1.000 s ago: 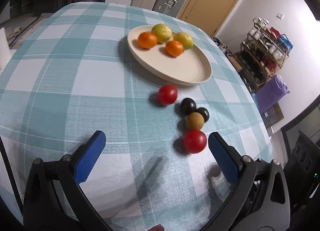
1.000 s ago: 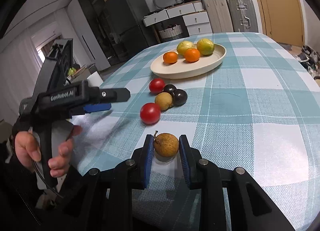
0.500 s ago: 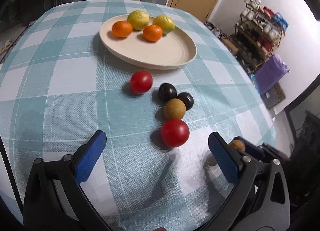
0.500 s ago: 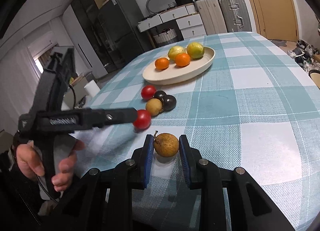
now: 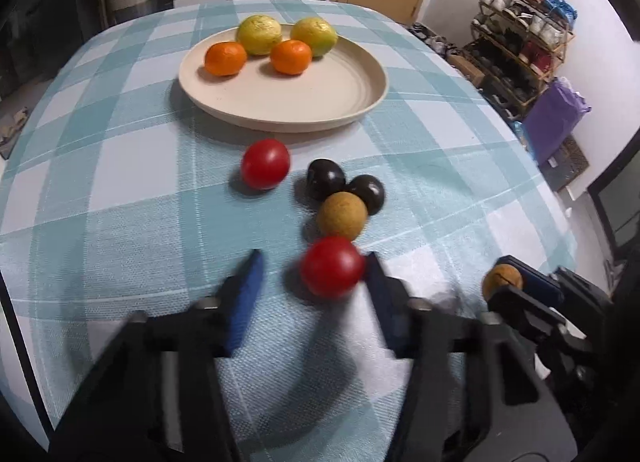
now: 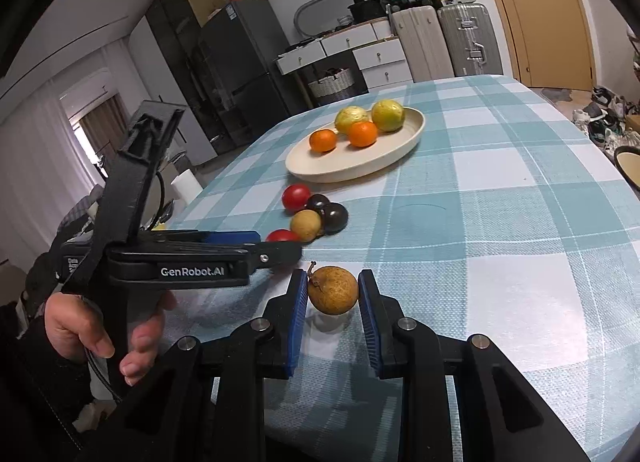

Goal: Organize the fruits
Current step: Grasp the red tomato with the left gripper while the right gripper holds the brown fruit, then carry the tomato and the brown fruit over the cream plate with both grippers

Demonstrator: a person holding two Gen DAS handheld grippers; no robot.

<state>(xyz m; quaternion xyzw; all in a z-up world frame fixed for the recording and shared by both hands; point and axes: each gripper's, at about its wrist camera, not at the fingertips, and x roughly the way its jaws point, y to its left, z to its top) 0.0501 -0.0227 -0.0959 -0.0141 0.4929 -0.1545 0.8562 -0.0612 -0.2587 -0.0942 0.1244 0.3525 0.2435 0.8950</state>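
My left gripper (image 5: 314,268) is open but narrowing around the near red tomato (image 5: 331,266), which touches its right finger; a gap stays on the left. Beyond lie a tan longan (image 5: 342,215), two dark plums (image 5: 325,178), and a second red tomato (image 5: 265,163). The cream plate (image 5: 320,101) holds two oranges (image 5: 225,58) and two yellow-green citrus (image 5: 259,34). My right gripper (image 6: 331,294) is shut on a brown longan (image 6: 333,290), held just above the cloth; it also shows in the left wrist view (image 5: 502,281).
The checked tablecloth (image 5: 120,181) covers a round table whose edge drops off at the right. A shoe rack (image 5: 520,57) and purple bag (image 5: 554,117) stand beyond it. In the right wrist view the left gripper and the hand (image 6: 100,326) holding it sit at left.
My left gripper has moved forward and its jaws have narrowed from wide open around the near red tomato. My right gripper still holds the longan.
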